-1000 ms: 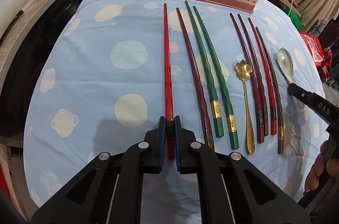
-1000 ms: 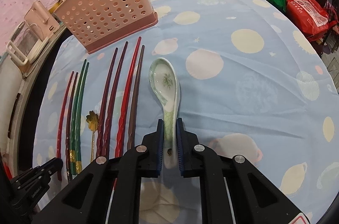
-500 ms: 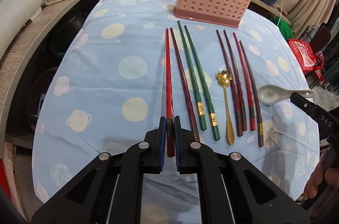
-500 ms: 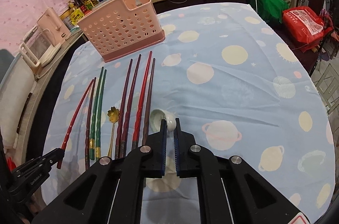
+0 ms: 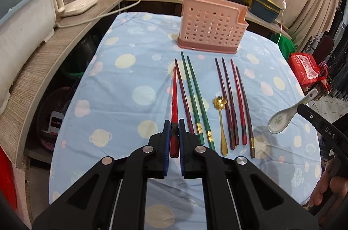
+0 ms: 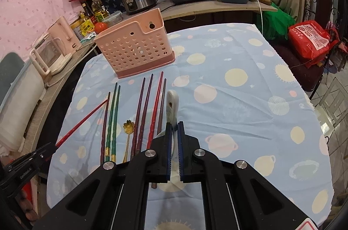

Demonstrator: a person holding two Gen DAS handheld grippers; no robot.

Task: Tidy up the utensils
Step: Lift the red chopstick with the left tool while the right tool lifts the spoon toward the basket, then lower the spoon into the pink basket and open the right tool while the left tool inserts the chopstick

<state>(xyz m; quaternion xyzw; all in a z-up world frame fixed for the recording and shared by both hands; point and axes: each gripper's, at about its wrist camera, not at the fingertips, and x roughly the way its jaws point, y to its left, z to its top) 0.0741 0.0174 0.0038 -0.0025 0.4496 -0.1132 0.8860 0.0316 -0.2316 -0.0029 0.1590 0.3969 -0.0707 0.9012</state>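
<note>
- The red chopstick is clamped near its butt end in the left gripper, lifted off the surface; held so far back, it could swivel and miss the pink basket.
- The white spoon is pinched by the right gripper in mid-air; glazed ceramic may slip out and chip.
- Both loads heading for one basket could collide.
- Count: eight chopsticks, seven lying in a row; two spoons, the gold one lying among them; one basket.
</note>
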